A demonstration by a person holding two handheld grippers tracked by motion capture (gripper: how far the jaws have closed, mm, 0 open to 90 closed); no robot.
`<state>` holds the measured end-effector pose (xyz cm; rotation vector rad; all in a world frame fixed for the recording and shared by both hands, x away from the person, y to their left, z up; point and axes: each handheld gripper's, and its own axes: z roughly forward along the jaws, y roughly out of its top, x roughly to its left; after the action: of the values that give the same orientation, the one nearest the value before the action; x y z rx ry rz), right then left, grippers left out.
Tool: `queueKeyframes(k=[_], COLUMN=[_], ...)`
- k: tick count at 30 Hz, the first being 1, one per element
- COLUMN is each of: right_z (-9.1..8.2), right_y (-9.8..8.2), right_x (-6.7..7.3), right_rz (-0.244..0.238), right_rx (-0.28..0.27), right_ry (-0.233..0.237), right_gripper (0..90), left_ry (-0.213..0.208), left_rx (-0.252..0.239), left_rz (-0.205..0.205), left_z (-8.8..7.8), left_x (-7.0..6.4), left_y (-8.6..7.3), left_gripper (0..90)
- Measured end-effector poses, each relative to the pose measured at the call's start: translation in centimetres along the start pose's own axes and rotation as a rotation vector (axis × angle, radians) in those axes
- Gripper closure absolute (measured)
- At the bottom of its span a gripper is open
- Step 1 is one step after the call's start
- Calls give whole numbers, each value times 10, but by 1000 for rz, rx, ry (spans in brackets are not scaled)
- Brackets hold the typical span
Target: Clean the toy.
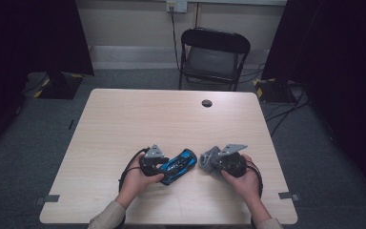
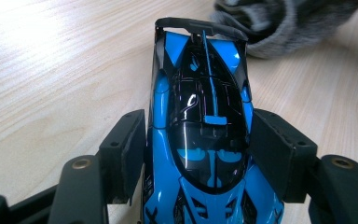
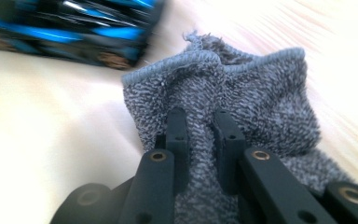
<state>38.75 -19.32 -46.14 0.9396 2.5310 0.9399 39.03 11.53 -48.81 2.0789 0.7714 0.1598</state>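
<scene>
I have the glossy blue-and-black toy race car (image 2: 200,140) clamped in my left gripper (image 1: 164,167) near the tabletop's (image 1: 171,119) front edge; my right gripper (image 3: 200,135) pinches the crumpled grey terry cloth (image 3: 242,102) just beside it.

Light wood table (image 1: 138,119) with a cable hole (image 1: 207,103) on grey carpet (image 1: 28,157). Black folding chair (image 1: 213,57) behind it, against a pale wall (image 1: 128,21) with a socket (image 1: 176,5). Dark curtains (image 1: 28,38) hang on both sides
</scene>
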Motion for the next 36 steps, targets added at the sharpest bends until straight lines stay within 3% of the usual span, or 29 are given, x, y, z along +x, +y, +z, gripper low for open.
queueKeyframes(k=[5,7,8,12,16,23,31,36], right_z=[-23,-25,-26,-14,10,38,33,30], right_y=[6,7,9,16,20,26,23,18], right_x=[30,37,52,80,94,97,82,70], right_rz=[-102,-114,-144,-202,-213,-164,-137,-113], right_rx=[-44,-46,-55,-42,-18,-16,-14,-18], right_ry=[77,104,142,212,250,241,187,179], right_gripper=[798,798,798,798,798,798,799,798], left_ry=[1,4,2,7,4,8,6,7], left_rx=[-1,0,0,-3,-4,-1,-1,-2], left_rz=[-3,-2,-3,-5,-6,-3,-4,-5], left_z=[0,0,0,0,0,0,-1,-2], left_x=[0,0,0,-1,-1,-1,-1,-2], left_y=[0,0,0,0,0,-1,-1,-2], left_gripper=[371,371,371,371,372,372,372,372])
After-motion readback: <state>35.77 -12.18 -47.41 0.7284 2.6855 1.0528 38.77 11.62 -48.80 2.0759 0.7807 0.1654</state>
